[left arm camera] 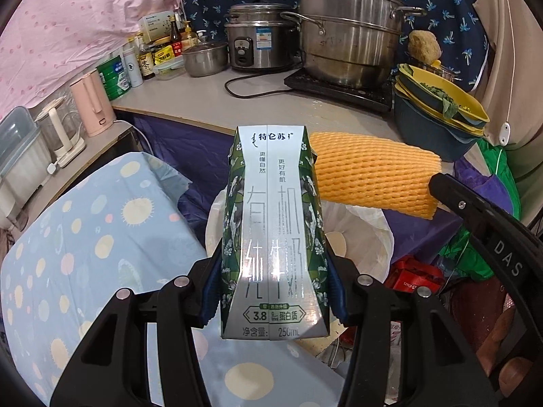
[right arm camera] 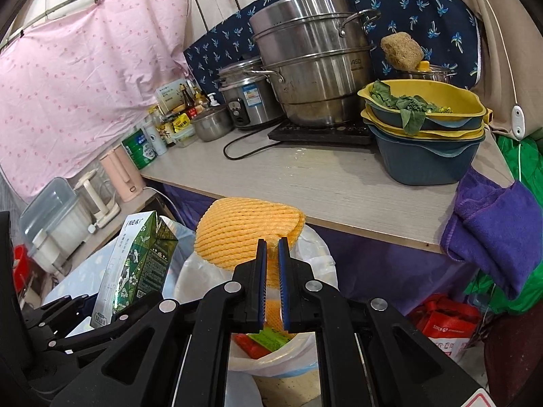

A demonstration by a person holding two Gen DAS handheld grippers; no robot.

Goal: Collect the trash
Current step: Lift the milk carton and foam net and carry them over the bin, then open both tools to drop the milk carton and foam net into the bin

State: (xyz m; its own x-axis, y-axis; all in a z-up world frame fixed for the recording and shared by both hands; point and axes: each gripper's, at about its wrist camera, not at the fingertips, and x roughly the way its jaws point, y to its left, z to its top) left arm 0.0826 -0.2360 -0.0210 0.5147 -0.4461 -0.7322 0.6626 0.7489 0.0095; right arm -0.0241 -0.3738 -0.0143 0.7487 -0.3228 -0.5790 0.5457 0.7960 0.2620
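Note:
My left gripper (left arm camera: 273, 288) is shut on a green and silver milk carton (left arm camera: 273, 230) and holds it upright above a bin lined with a white plastic bag (left arm camera: 370, 230). The carton also shows at the left of the right wrist view (right arm camera: 139, 264). My right gripper (right arm camera: 272, 264) is shut on a yellow foam fruit net (right arm camera: 247, 234), held over the white bag (right arm camera: 298, 349). The net shows behind the carton in the left wrist view (left arm camera: 370, 173). Red and green wrappers (right arm camera: 264, 339) lie inside the bag.
A counter (right arm camera: 339, 183) behind holds a steel steamer pot (right arm camera: 312, 61), a rice cooker (right arm camera: 247, 95), stacked basins with greens (right arm camera: 424, 129) and bottles. A purple cloth (right arm camera: 492, 224) hangs off its edge. A dotted blue cloth (left arm camera: 85, 230) covers a surface at left. Red bags (right arm camera: 444, 322) lie at right.

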